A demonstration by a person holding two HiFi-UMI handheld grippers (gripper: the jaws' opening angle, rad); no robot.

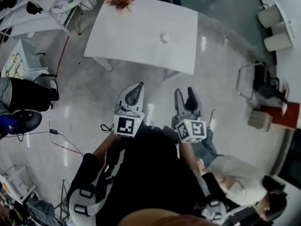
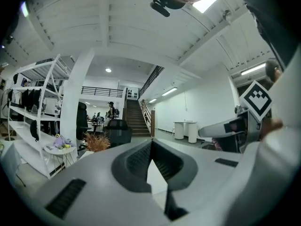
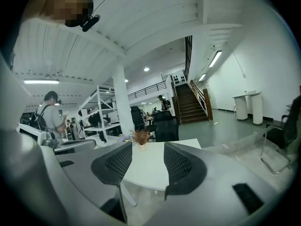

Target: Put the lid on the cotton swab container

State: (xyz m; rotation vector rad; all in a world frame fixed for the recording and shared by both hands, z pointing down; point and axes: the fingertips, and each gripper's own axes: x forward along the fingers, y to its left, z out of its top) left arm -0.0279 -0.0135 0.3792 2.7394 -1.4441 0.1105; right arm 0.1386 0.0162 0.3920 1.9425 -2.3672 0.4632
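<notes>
Judging by this, nothing is begun. The small round white container (image 1: pixel 165 37) sits right of the white rectangular counter's (image 1: pixel 127 32) middle, its lid indiscernible. Well apart from it, the left hand-held gripper (image 1: pixel 139 85) is closed and empty, and the right hand-held gripper (image 1: pixel 184 92) is open and empty.

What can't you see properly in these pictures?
1. Head view: the small white round thing on the white square table is too small to tell container from lid.
2. Left gripper view: the shut left gripper hides nearly all of that table.
3. Right gripper view: the open right gripper covers the table's sides with its jaws; the small thing doesn't show.
</notes>
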